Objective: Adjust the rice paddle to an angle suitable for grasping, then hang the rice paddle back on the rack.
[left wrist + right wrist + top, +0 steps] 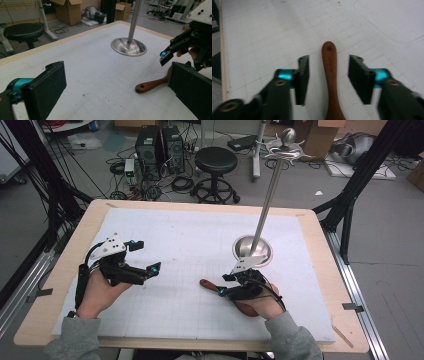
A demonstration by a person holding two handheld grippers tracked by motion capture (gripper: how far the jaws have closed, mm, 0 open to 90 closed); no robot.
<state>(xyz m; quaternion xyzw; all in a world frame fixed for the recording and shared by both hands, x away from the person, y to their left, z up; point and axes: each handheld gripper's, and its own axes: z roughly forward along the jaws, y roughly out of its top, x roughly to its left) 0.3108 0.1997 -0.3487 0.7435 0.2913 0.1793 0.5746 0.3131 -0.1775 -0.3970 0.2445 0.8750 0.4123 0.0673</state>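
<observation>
Where the right hand covers it in the high view, the wide end of the wooden spoon (209, 285) is hidden, and only its handle sticks out toward nine o'clock; in the right gripper view its lower part is cut off by the frame edge. One spoon lies flat on the white mat (190, 250), at about five o'clock from the mat's middle. Two grippers are in play. On the right gripper (328, 75), the jaws stand partly apart either side of the handle, clear of the wood. On the left gripper (117, 87), at eight o'clock on the mat, the jaws stand wide with nothing between them. One metal stand (252, 251), a round dish base with a tall pole, sits at twelve o'clock from the right gripper, just beside it; its top hooks are blurred. Beyond the table at twelve o'clock stand one black stool (215, 162) and two computer towers (160, 151) among cables
</observation>
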